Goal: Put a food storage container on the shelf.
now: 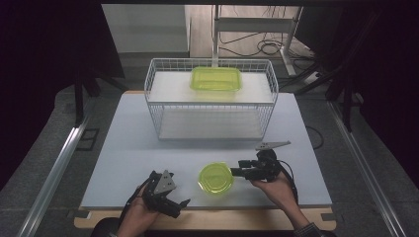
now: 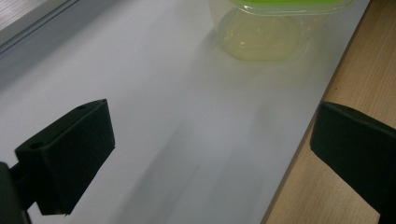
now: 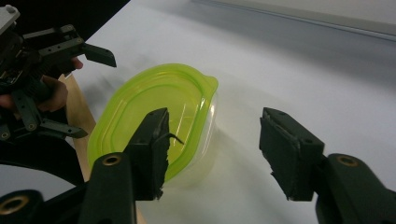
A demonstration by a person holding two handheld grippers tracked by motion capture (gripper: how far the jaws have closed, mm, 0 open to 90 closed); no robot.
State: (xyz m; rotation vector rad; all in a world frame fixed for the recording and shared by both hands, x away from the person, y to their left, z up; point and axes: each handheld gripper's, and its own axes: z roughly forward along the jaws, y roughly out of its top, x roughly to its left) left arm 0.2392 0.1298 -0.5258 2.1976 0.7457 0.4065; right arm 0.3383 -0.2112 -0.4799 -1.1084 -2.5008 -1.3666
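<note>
A small round clear container with a lime-green lid [image 1: 216, 178] [image 3: 154, 93] [image 2: 261, 37] stands on the white table top [image 1: 128, 148] near its front edge. My right gripper [image 1: 234, 170] [image 3: 214, 128] reaches in from the right, open. One jaw hangs over the lid's near part and the other stands off to the container's side, not touching it. My left gripper [image 1: 180, 207] [image 2: 210, 126] [image 3: 95, 95] rests at the front edge to the container's left, open wide with nothing between its fingers.
A white wire basket [image 1: 158, 98] stands at the back of the table with a rectangular green-lidded container [image 1: 216, 79] on its upper shelf. A wooden strip [image 2: 355, 70] borders the table's front edge. Bare white surface lies between basket and grippers.
</note>
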